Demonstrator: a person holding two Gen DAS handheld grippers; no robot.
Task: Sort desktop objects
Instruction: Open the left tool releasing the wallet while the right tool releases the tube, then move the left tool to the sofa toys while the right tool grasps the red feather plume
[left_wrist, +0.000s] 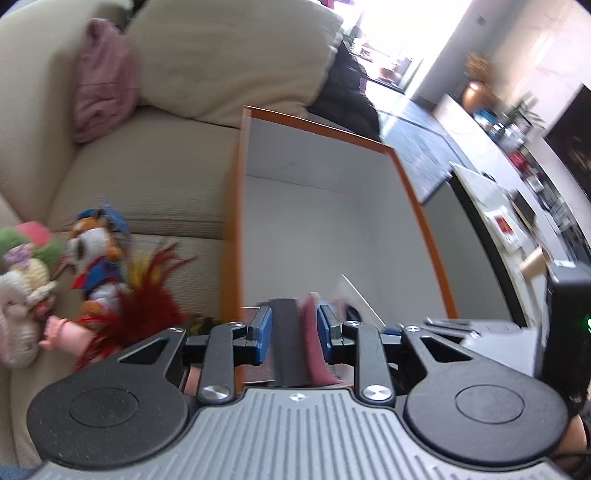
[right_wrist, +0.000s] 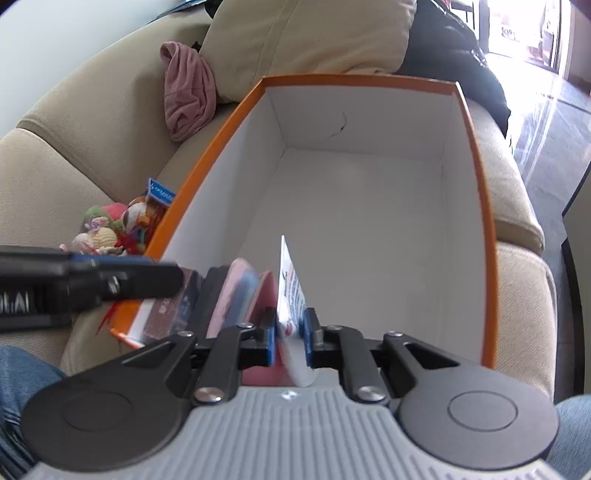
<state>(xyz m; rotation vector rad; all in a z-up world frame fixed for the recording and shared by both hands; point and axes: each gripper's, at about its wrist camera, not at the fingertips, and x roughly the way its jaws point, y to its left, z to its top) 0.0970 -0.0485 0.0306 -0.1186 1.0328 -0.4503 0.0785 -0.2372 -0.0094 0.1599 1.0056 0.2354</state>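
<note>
The left gripper's (left_wrist: 293, 332) blue fingers (left_wrist: 263, 334) stand a little apart at the lower middle of the left wrist view. A dark flat item (left_wrist: 286, 339) and a pink flat item (left_wrist: 314, 339) stand on edge in the gap; whether the pads press on them cannot be told, and there seems to be slack on the left side. The right gripper's (right_wrist: 290, 341) fingers (right_wrist: 308, 341) are clenched on a white printed card (right_wrist: 291, 291), which stands upright on its edge at the lower middle of the right wrist view.

At the far left of the left wrist view a heap of soft toys (left_wrist: 85, 266) lies on a beige sofa (left_wrist: 147, 177), with red feathers nearest the gripper. In the upper left a pink cloth (left_wrist: 99, 81) is bunched against a cushion. The orange-rimmed box (left_wrist: 417, 206) with white inner walls fills the middle; its floor beyond the grippers is bare. At the right edge a long counter with small things is blurred.

In the right wrist view, the left gripper's arm reaches in from the left edge, just above the box's near left corner. Right of it, the upright dark and pink items lean at the box's near end, just beside the card. The box (right_wrist: 484, 221) runs away toward the upper middle of the frame.
</note>
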